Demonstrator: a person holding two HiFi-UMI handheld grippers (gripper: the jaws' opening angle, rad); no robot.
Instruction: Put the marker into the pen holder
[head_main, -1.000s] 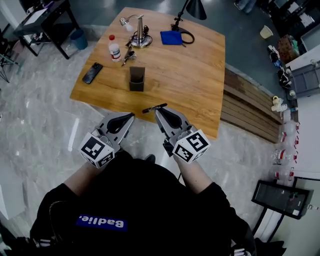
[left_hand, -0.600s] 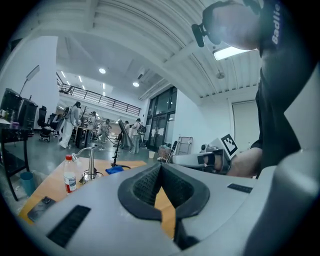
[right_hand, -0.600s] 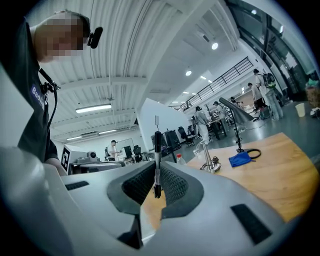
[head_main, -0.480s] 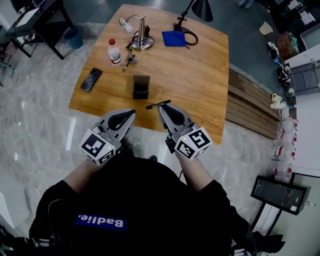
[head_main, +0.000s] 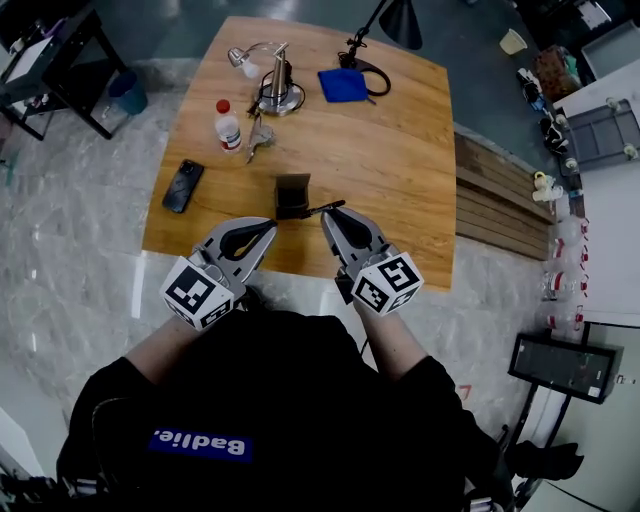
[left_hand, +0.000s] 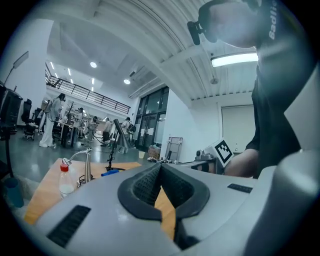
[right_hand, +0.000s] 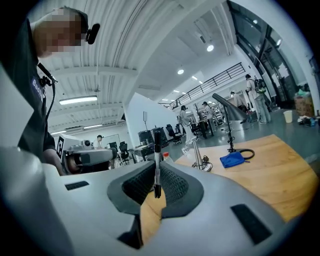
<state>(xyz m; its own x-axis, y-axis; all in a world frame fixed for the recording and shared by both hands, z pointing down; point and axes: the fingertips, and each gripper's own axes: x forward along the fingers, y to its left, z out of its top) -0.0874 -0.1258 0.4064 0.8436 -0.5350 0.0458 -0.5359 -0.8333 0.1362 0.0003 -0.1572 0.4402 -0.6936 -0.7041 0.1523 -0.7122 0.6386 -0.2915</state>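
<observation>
My right gripper (head_main: 336, 213) is shut on a thin black marker (head_main: 324, 208), which sticks out to the left of its tips and reaches the dark pen holder (head_main: 292, 196) on the wooden table (head_main: 400, 160). In the right gripper view the marker (right_hand: 157, 167) stands upright between the closed pads, and the left gripper's marker cube (right_hand: 64, 148) shows at the left. My left gripper (head_main: 264, 228) is shut with nothing in it, just left of the right one, over the table's near edge. Its pads (left_hand: 145, 185) meet in the left gripper view.
On the table lie a black phone (head_main: 184, 186), a small bottle with a red cap (head_main: 229, 127), a metal desk lamp (head_main: 274, 80) with keys (head_main: 256, 136) beside it, a blue cloth (head_main: 344, 84) and a black lamp (head_main: 384, 22). A wooden bench (head_main: 500, 205) runs along the right.
Both grippers have moved forward toward the table. The marker's tip, a short way from the pen holder before, now reaches it. The right gripper stays shut on the marker.
</observation>
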